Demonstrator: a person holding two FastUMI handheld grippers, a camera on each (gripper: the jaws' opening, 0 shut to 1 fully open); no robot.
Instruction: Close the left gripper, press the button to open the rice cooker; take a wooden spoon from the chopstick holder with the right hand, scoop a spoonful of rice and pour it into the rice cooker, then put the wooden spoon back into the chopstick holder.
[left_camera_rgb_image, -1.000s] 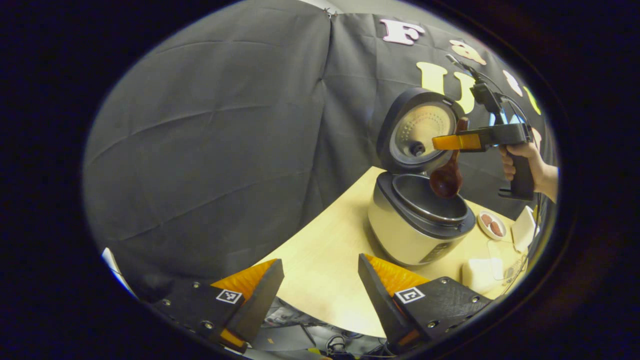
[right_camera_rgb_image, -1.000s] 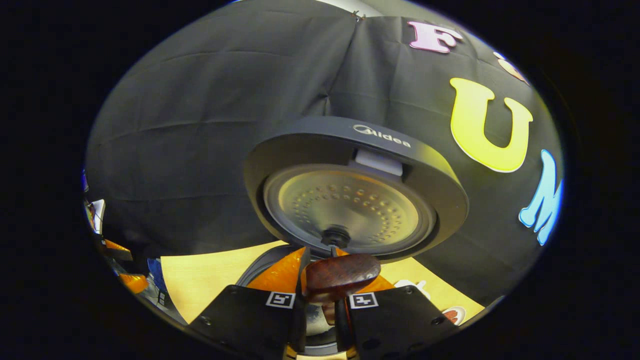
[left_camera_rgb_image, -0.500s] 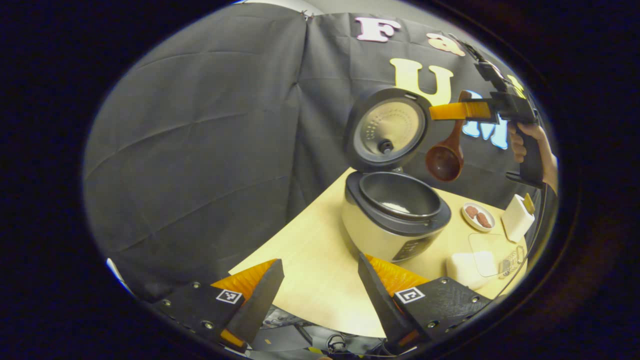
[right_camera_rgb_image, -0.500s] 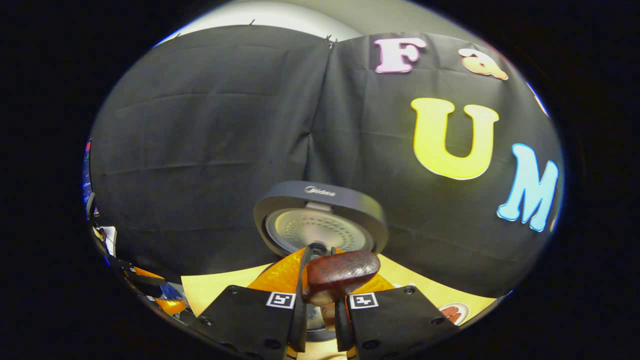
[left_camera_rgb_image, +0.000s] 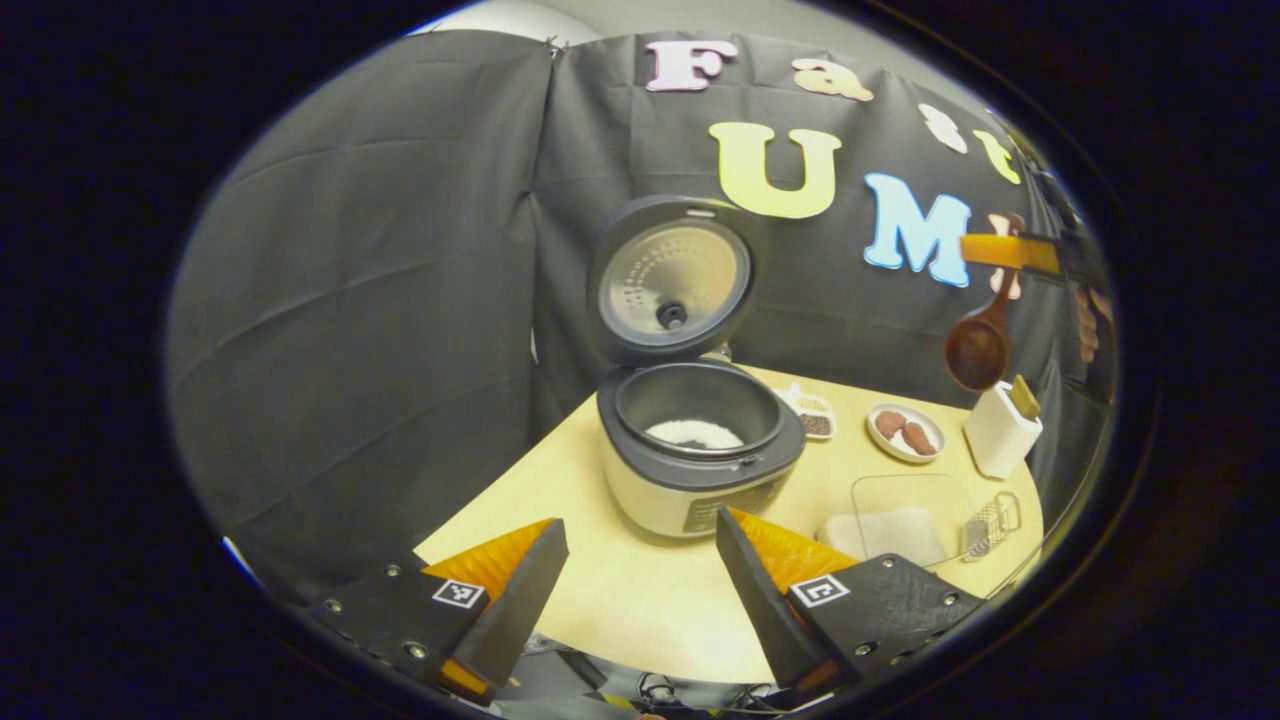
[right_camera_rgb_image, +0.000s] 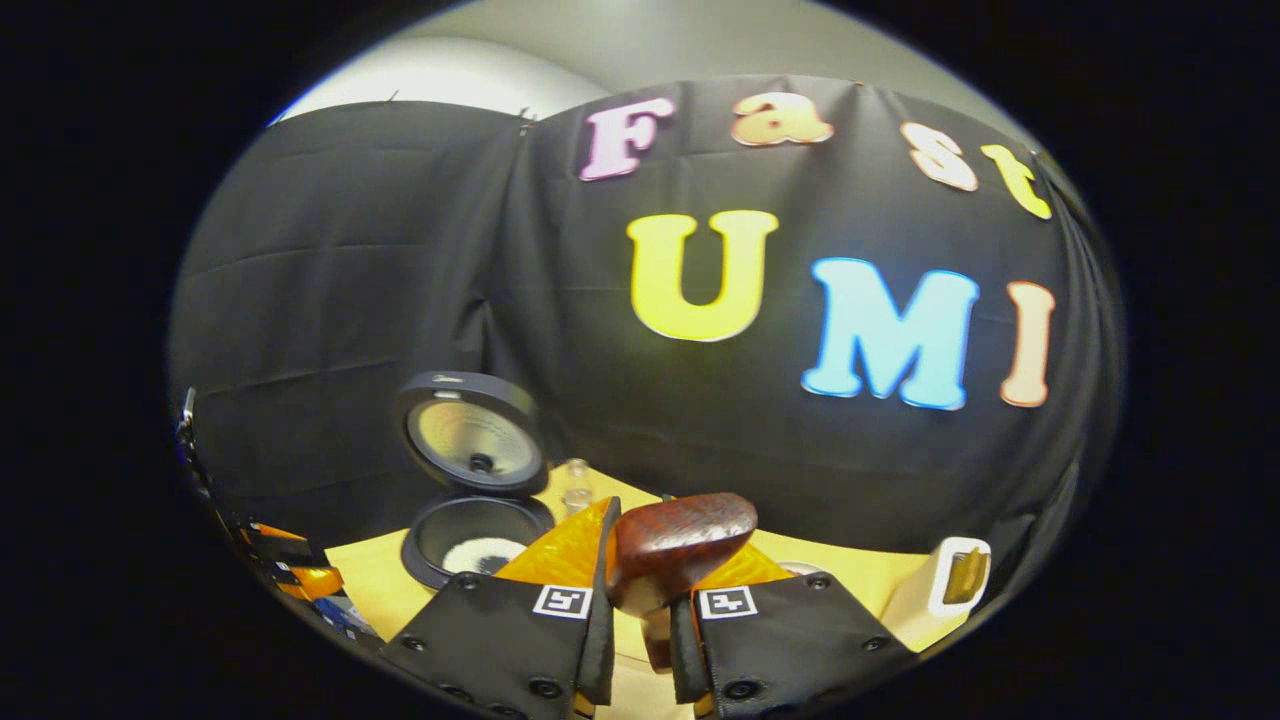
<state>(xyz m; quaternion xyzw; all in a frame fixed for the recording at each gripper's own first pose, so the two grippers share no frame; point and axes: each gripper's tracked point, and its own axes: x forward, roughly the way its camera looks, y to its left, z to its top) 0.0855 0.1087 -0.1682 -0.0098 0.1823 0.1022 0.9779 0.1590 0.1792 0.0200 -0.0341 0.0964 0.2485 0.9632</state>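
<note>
Rice cooker (left_camera_rgb_image: 697, 450): stands on the pale tabletop (left_camera_rgb_image: 620, 600) near the black cloth wall, lid (left_camera_rgb_image: 670, 275) swung fully up and standing upright behind the pot; a patch of white rice (left_camera_rgb_image: 693, 433) lies at the bottom of the dark inner pot. In the right gripper view the cooker (right_camera_rgb_image: 472, 525) sits low at the left, lid raised.
Wooden spoon (left_camera_rgb_image: 980, 340): dark red-brown, hangs bowl downward in the air, above and just left of the chopstick holder, well apart from the cooker. In the right gripper view the end of its handle (right_camera_rgb_image: 680, 548) stands up between the two fingers.
Right gripper (left_camera_rgb_image: 1005, 252): fingers closed on the spoon's handle, pressing it from both sides; the holding hand (left_camera_rgb_image: 1088, 325) shows at the far right edge.
Left gripper (left_camera_rgb_image: 632, 590): held low over the near edge of the tabletop, fingers spread apart with nothing between them.
Chopstick holder (left_camera_rgb_image: 1000, 432): white upright box at the right end of the tabletop, a tan object in its open top; also at lower right in the right gripper view (right_camera_rgb_image: 935, 598).
Small dishes: one white dish (left_camera_rgb_image: 905, 432) with two reddish-brown pieces, right of the cooker; a second dish (left_camera_rgb_image: 815, 415) with dark contents just behind the cooker's right side.
Clear container (left_camera_rgb_image: 900, 515): shallow, holds white rice, in front of the dishes.
</note>
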